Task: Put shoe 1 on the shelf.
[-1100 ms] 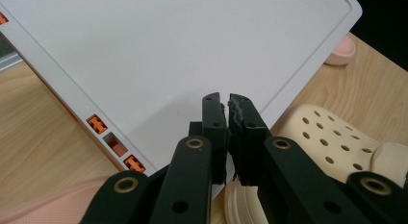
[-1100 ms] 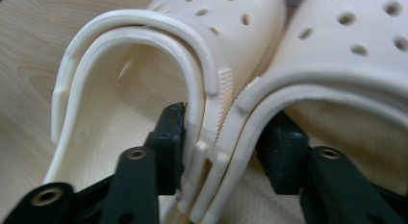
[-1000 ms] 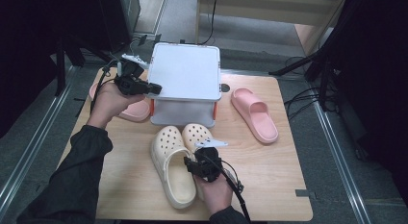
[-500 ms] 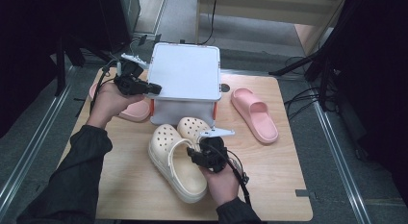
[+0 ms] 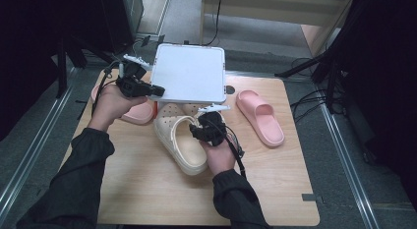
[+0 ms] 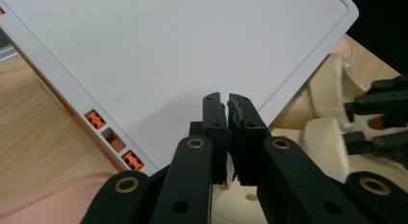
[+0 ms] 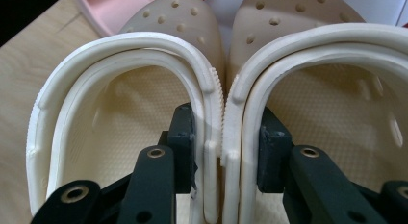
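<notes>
**Clogs pinched together under a raised lid**

Wooden tabletop (image 5: 147, 189) fills the middle of the high view, with dark floor and metal rails on both sides. On it, the pair of cream clogs (image 5: 183, 140) lies side by side, long axes running from the near edge toward the far edge, toes pointing away and tucked under the white lid (image 5: 189, 71). The right gripper (image 5: 209, 127) clamps the two inner walls of the clogs together, one jaw inside each shoe. The left gripper (image 5: 147, 89) is closed on the lid's left edge, apparently holding that side lifted, though the tilt is hard to judge. One pink slide (image 5: 260, 116) lies well apart to the right; another pink slide (image 5: 133, 113) lies just left of the clogs. Bare wood stretches open toward the near edge.
</notes>
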Available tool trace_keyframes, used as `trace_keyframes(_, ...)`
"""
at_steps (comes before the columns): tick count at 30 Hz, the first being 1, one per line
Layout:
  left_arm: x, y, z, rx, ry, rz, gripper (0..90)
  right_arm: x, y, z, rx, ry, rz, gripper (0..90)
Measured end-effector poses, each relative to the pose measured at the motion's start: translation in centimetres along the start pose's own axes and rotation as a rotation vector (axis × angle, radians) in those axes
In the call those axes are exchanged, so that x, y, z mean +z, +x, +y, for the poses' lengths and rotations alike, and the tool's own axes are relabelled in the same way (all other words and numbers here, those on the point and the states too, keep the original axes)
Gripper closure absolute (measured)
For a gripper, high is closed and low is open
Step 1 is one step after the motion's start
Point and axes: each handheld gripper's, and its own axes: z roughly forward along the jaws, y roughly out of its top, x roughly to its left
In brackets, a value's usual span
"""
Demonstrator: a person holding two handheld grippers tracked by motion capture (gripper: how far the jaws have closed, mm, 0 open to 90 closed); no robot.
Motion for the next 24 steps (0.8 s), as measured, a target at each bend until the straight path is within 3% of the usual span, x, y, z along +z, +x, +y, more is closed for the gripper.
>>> trace_keyframes(6, 0.0, 0.0, 0.0, -0.004, 0.001, -0.001, 86.1, 2.1, -0.5, 1.0, 0.018, 0.004, -0.021, 67.0)
trace_keyframes(14, 0.0, -0.1, -0.1, 0.009, 0.001, 0.003, 86.5, 3.2, -0.8, 1.1, 0.042, -0.01, -0.065, 66.8)
trace_keyframes(18, 0.0, -0.1, -0.1, 0.006, -0.001, 0.006, 86.4, 4.0, -0.3, 1.2, 0.029, -0.003, -0.09, 66.6)
trace_keyframes(22, 0.0, -0.1, -0.1, 0.006, -0.002, 0.004, 86.5, 4.2, -0.9, 1.1, 0.059, -0.01, -0.06, 66.5)
trace_keyframes(24, 0.0, -0.1, -0.1, 0.005, -0.001, 0.005, 86.5, 4.3, -0.7, 1.1, 0.042, -0.011, -0.072, 66.2)
